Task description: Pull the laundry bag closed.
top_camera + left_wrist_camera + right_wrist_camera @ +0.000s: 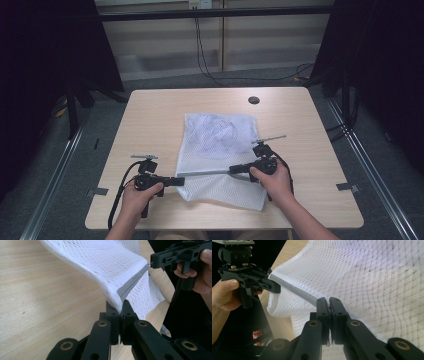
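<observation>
A white mesh bag [220, 150] lies flat in the middle of the table, with a pale crumpled cloth [220, 131] inside its far half. A grey zipper strip [205, 173] runs across the bag's near part, lifted and stretched between the two grippers. My left gripper [180, 181] is shut on the bag's left corner at the zipper's end [120, 293]. My right gripper [232, 170] is shut on the zipper [297, 292] at its other end. In the left gripper view the right gripper [151, 263] shows at the upper right. In the right gripper view the left gripper [275, 287] shows at the left.
The light wood table [150, 120] has a dark round hole [253, 100] near its far edge. Metal brackets [347, 186] sit at its side edges. Cables [205, 60] hang behind the table, and black curtains flank it.
</observation>
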`<state>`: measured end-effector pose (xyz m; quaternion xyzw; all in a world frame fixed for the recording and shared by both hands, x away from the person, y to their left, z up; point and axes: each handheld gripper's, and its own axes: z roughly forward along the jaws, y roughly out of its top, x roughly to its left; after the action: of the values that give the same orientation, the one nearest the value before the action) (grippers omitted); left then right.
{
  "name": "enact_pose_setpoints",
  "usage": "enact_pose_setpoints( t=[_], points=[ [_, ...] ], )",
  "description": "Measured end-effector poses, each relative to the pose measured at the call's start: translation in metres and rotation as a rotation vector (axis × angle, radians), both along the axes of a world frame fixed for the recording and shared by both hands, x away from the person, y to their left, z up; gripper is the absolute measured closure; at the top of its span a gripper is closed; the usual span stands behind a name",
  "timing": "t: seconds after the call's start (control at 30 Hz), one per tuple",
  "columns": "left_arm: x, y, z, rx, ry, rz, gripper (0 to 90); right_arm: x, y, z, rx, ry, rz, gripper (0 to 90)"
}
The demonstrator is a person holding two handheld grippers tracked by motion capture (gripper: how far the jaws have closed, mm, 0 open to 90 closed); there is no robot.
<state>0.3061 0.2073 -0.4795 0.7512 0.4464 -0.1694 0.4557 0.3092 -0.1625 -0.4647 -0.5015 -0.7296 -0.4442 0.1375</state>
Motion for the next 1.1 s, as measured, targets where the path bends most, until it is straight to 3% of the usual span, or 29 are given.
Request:
enact_pose_setpoints(
  t=[0.77, 1.1],
  points=[
    [-0.0001, 0.0035, 0.0007, 0.006, -0.007, 0.006, 87.9, -0.0014, -0.0018, -0.0009, -0.014, -0.002, 0.004, 87.0],
    [-0.0009, 0.0033, 0.0002, 0.003, -0.003, 0.005, 87.9, -0.0029, -0.0065, -0.0020, 0.003, 0.002, 0.001, 87.0]
  ],
)
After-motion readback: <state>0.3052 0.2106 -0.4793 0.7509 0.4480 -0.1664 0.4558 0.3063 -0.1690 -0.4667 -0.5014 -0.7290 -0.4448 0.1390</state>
